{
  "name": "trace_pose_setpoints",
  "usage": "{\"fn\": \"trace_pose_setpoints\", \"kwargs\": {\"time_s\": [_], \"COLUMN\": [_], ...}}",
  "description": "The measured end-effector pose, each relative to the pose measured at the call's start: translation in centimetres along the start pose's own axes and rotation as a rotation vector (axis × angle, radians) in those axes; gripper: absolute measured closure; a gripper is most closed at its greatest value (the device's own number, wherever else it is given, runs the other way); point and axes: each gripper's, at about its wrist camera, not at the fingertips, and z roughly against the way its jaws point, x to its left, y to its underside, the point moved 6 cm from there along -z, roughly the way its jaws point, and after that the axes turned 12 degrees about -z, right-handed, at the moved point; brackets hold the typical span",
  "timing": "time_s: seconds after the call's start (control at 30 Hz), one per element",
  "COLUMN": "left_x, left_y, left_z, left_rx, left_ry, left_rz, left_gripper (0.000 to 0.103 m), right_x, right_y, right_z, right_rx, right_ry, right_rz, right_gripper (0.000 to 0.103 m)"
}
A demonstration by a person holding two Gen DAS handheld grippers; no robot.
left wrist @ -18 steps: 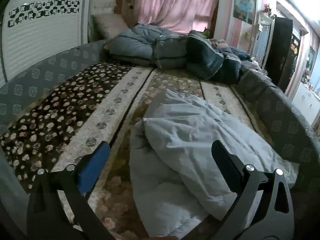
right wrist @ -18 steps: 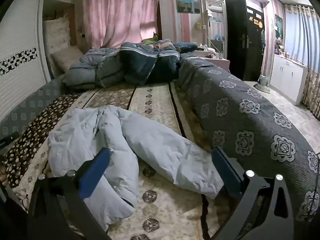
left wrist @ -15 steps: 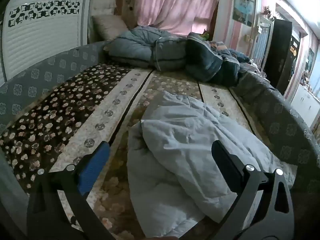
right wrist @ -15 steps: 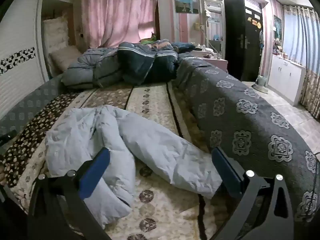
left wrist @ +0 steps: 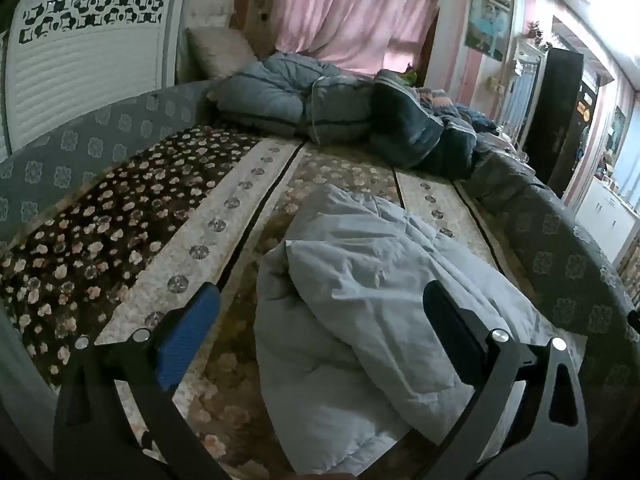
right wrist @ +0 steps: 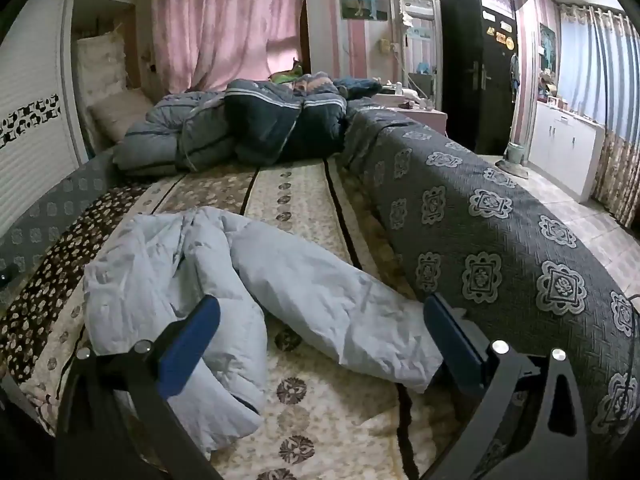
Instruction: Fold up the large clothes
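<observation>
A pale blue padded jacket (left wrist: pixel 372 304) lies crumpled on the patterned bed cover (left wrist: pixel 224 224). In the right wrist view the jacket (right wrist: pixel 168 280) is bunched at the left, and one sleeve (right wrist: pixel 332 308) stretches toward the right. My left gripper (left wrist: pixel 320 312) is open and empty, held just above the jacket's near part. My right gripper (right wrist: pixel 320 320) is open and empty, with its fingers on either side of the sleeve, above it.
Folded dark and grey quilts (right wrist: pixel 248 132) are piled at the far end of the bed. A grey patterned blanket (right wrist: pixel 480 232) covers the bed's right edge, with tiled floor (right wrist: pixel 580 216) beyond. A white wardrobe (left wrist: pixel 80 72) stands along the left side.
Both grippers have moved slightly forward toward the jacket. The jacket has not moved and both grippers stay open.
</observation>
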Motion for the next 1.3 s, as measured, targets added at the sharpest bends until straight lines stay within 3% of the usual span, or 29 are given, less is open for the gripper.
{"fn": "trace_pose_setpoints", "kwargs": {"time_s": [0.5, 0.77, 1.07, 1.3], "left_x": [-0.1, 0.4, 0.1, -0.1], "left_y": [0.6, 1.0, 1.2, 1.2], "left_z": [0.4, -0.2, 0.1, -0.4], "left_rx": [0.012, 0.039, 0.045, 0.054], "left_ry": [0.000, 0.011, -0.002, -0.002], "left_rz": [-0.018, -0.016, -0.015, -0.029], "left_gripper": [0.003, 0.003, 0.003, 0.003], "right_x": [1.6, 2.6, 1.0, 1.1], "right_y": [1.0, 0.8, 0.3, 0.3], "right_z": [-1.4, -0.5, -0.6, -0.5], "right_rx": [0.061, 0.000, 0.023, 0.019], "right_ry": [-0.046, -0.004, -0.009, 0.000], "right_rz": [-0.005, 0.069, 0.015, 0.051], "right_gripper": [0.002, 0.002, 0.002, 0.002]}}
